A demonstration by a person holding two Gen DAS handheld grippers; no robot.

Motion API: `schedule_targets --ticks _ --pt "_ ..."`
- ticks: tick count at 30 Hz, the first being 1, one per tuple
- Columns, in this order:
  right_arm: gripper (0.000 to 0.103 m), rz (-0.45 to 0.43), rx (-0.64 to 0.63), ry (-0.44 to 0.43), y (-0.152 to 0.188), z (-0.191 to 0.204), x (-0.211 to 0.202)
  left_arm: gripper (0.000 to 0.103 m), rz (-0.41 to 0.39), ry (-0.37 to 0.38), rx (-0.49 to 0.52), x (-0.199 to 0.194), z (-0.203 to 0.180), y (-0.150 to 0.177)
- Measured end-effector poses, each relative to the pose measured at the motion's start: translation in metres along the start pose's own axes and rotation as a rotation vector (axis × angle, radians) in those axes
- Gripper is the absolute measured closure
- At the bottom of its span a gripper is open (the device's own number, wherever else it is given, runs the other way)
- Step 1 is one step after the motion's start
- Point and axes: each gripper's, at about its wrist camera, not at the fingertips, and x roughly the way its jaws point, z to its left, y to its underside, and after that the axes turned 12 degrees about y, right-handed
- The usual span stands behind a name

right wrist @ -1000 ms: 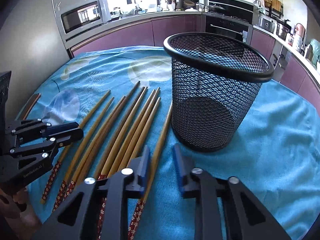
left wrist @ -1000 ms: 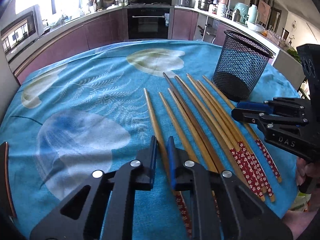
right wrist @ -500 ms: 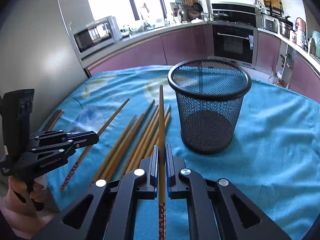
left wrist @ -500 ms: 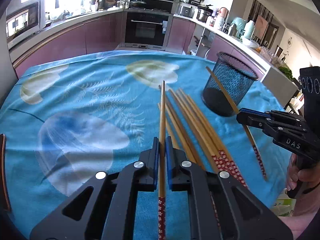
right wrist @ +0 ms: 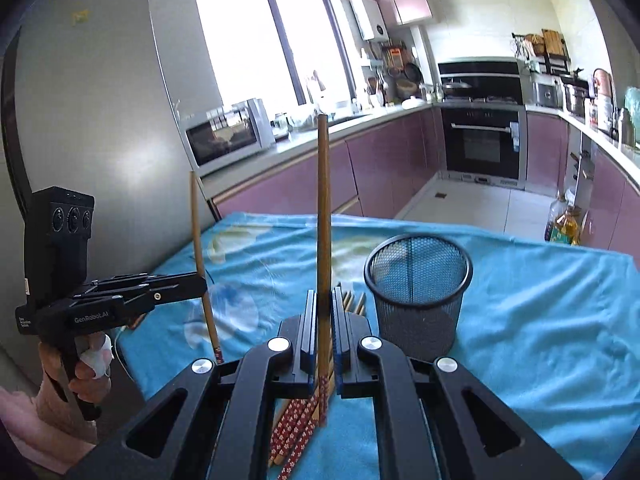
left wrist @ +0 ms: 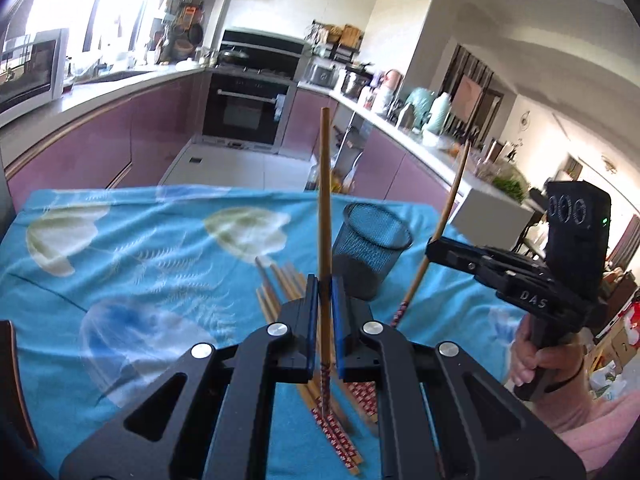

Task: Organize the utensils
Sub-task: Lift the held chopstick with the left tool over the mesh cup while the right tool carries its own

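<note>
While the left gripper [left wrist: 325, 292] and right gripper [right wrist: 322, 312] each clamp one chopstick [left wrist: 325, 208] upright at frame centre, the cup [right wrist: 418, 280] at centre right looks empty and the pile [left wrist: 280, 284] lies on the cloth [right wrist: 540, 300], so nearly everything remains.

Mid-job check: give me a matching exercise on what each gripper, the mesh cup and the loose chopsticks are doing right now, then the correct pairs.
Things:
1. left gripper
2. right gripper
3. mesh cup
4. loose chopsticks

States:
A. stands upright on the blue cloth, nothing inside it
B. lie in a bunch flat on the cloth
C. shut on a chopstick, mesh cup ahead to its right
D. shut on a chopstick, other gripper at its left

Pairs: 1-C, 2-D, 3-A, 4-B
</note>
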Motion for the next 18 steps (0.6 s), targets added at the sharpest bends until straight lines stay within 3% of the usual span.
schedule_targets --ticks 9,18 --pt "0.097 -0.111 -0.012 0.007 -0.04 -0.011 -0.015 0.096 -0.15 0.049 0.052 -0.006 -0.029 -0.055" --pt "0.097 -0.21 0.004 0.059 -0.074 -0.029 -0.024 0.096 -0.189 0.07 0.122 0.023 -0.063 -0.102"
